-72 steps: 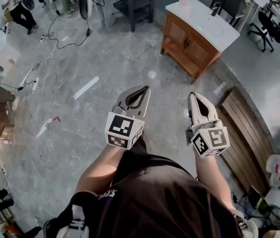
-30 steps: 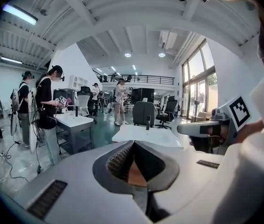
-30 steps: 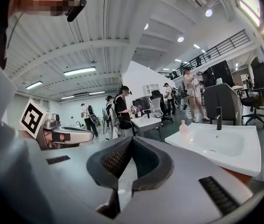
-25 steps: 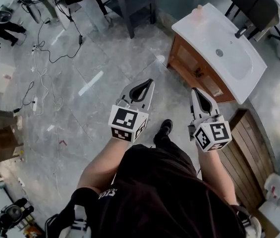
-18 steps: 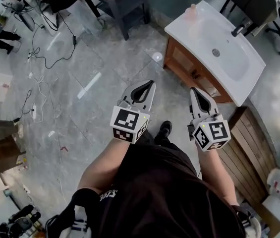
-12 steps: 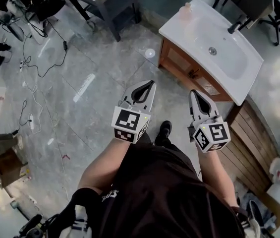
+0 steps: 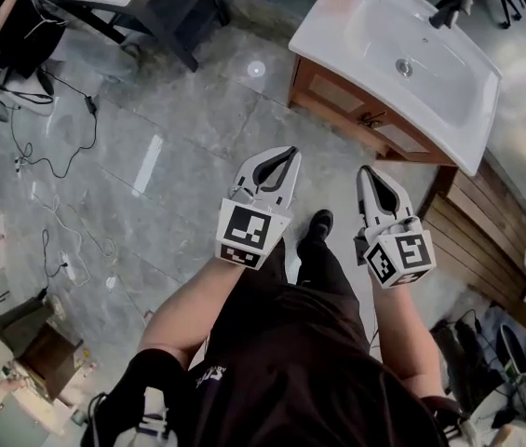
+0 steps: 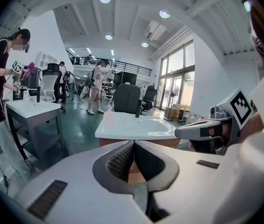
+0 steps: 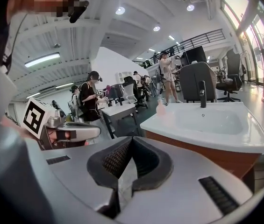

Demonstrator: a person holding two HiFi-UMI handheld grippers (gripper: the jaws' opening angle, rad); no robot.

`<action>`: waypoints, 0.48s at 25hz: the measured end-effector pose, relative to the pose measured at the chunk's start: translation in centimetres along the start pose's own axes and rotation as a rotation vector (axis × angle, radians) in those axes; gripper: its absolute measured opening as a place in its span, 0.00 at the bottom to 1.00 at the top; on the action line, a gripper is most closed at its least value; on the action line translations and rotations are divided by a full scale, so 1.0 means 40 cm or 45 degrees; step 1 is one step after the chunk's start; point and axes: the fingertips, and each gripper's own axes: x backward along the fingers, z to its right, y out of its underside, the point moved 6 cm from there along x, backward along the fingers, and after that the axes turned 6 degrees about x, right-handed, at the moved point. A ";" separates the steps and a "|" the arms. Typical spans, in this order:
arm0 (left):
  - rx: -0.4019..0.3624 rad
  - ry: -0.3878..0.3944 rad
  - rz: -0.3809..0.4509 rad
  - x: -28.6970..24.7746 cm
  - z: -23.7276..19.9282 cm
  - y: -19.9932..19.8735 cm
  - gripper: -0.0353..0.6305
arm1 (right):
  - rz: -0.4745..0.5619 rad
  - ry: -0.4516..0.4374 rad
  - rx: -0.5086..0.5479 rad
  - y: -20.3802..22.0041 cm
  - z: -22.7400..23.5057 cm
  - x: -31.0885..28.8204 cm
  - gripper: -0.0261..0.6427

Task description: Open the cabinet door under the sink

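**A:** Left claw (image 7: 279, 154) was clamped shut, nothing in it. Right claw (image 7: 368, 171) too, shut and empty. Both hung well short of the cabinet door (image 7: 395, 139), off ahead under the sink (image 7: 449, 73).

**B:** Looked like just the approach, door closed. Probably needed next: stepping closer, opening one claw, grabbing a handle, pulling.
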 end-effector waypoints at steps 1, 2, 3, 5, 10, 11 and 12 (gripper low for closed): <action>0.001 0.010 -0.008 -0.018 -0.009 0.010 0.08 | -0.010 0.020 -0.014 0.013 0.005 -0.011 0.06; 0.005 0.020 -0.016 -0.034 -0.014 0.022 0.08 | -0.016 0.033 -0.021 0.027 0.014 -0.020 0.06; 0.007 0.031 -0.026 -0.051 -0.016 0.036 0.08 | -0.020 0.042 -0.024 0.042 0.025 -0.028 0.06; 0.000 0.053 -0.059 -0.087 -0.011 0.071 0.08 | -0.028 0.061 -0.031 0.079 0.052 -0.039 0.06; -0.014 0.095 -0.144 -0.175 0.017 0.172 0.08 | -0.064 0.090 -0.081 0.209 0.121 -0.065 0.06; -0.017 0.101 -0.158 -0.187 0.023 0.191 0.08 | -0.070 0.091 -0.090 0.232 0.129 -0.068 0.06; -0.021 0.106 -0.168 -0.201 0.025 0.207 0.08 | -0.071 0.099 -0.099 0.249 0.137 -0.073 0.06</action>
